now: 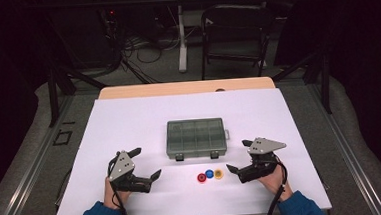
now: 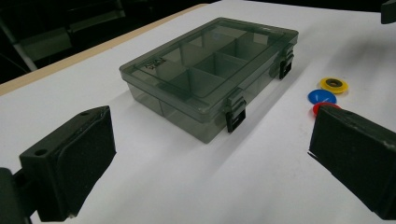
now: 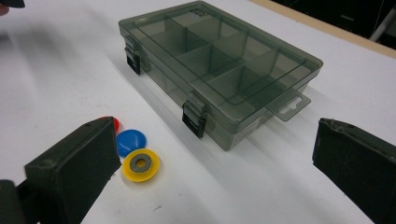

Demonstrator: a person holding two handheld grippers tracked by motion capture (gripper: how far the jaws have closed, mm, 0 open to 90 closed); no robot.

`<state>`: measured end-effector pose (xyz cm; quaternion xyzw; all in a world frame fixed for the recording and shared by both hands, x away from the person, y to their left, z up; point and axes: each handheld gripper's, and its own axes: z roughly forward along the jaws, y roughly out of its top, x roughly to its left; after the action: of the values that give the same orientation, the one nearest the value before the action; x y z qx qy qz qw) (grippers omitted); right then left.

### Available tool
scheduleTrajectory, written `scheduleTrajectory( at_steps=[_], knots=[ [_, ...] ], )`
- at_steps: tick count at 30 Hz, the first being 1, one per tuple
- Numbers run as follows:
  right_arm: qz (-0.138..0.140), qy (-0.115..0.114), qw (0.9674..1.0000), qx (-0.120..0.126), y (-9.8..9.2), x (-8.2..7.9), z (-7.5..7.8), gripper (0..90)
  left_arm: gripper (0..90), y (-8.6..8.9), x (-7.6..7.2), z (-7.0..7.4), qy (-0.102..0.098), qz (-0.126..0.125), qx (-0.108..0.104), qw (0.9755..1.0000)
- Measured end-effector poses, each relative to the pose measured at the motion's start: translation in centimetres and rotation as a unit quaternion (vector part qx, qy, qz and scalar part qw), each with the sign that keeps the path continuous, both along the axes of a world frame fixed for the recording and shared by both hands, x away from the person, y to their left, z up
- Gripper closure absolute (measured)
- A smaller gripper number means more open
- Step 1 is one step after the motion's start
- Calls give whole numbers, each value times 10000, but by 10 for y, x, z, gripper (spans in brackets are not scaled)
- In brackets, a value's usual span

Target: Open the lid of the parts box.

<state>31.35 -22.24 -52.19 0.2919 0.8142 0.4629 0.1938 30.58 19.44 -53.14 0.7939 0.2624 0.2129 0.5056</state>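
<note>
Compartment box [image 1: 196, 136]: lid shut, mid-table, ahead of and between your grippers. Three discs, red [image 1: 201, 177], blue [image 1: 209, 174], yellow [image 1: 218, 174]: just before the box, nearer your right gripper [image 1: 239, 159]. Left gripper [image 1: 147, 164]: jaws spread, empty. Right: likewise.

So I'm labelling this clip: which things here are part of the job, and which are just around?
Part of the job:
- compartment box, lid shut, both latches closed
- red disc
- blue disc
- yellow disc
- left gripper and right gripper, both open

Just around:
- folding chair
- floor cables
</note>
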Motion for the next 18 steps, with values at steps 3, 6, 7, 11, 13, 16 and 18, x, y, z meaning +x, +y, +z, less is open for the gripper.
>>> scheduleTrajectory(
  at_steps=[3,6,7,11,13,16,18],
  knots=[
    [60,118,9999,-70,1,5,2,0,1,-3,5,3,-53,-9,75,10000],
    [114,182,9997,-152,3,10,3,0,1,-7,10,6,-57,-79,116,9999],
    [116,210,9996,-158,4,12,4,0,1,-9,12,7,-35,-122,150,9998],
    [175,261,9994,-145,6,19,6,0,1,-14,19,9,37,-206,235,9995],
    [172,270,9993,-167,8,22,7,0,0,-15,23,10,124,-238,288,9992],
    [189,315,9991,-198,10,26,7,0,0,-18,28,10,208,-279,359,9987],
    [190,343,9990,-208,10,29,8,0,0,-19,31,10,241,-279,415,9985]
  ],
)
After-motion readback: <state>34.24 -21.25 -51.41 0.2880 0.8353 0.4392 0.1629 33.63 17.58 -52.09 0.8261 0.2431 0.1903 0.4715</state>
